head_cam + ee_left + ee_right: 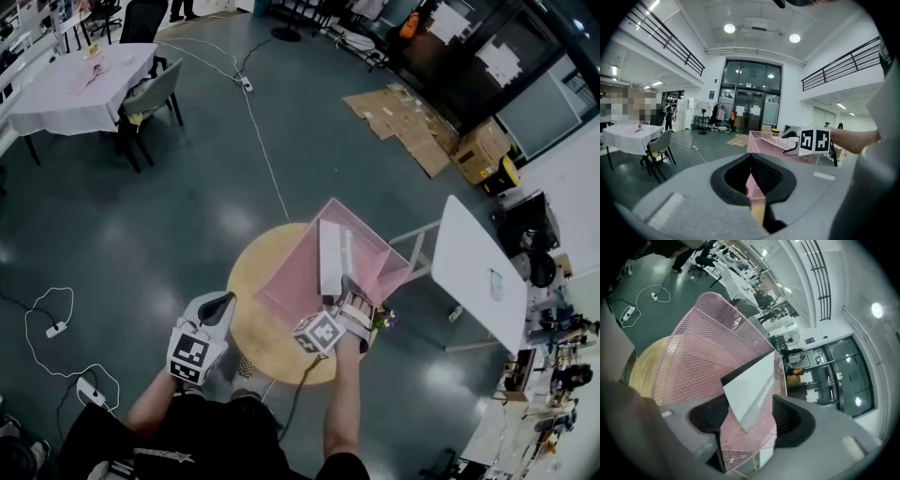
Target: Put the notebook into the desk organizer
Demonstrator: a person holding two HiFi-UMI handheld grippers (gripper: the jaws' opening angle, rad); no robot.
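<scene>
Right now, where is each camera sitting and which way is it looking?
Head view: on the person's head, looking steeply down at the round table, organizer and notebook; both arms, left gripper and right gripper show.
Left gripper view: on the left gripper, looking along its jaws toward the organizer; the right forearm shows.
Right gripper view: on the right gripper, looking down between open jaws at the notebook in the organizer.
Shared: all see the organizer.

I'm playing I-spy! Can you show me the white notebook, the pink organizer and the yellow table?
notebook (329,258), head view, middle of its white cover.
pink organizer (289,278), head view, its left mesh wall.
yellow table (261,342), head view, bare top near its edge.
</scene>
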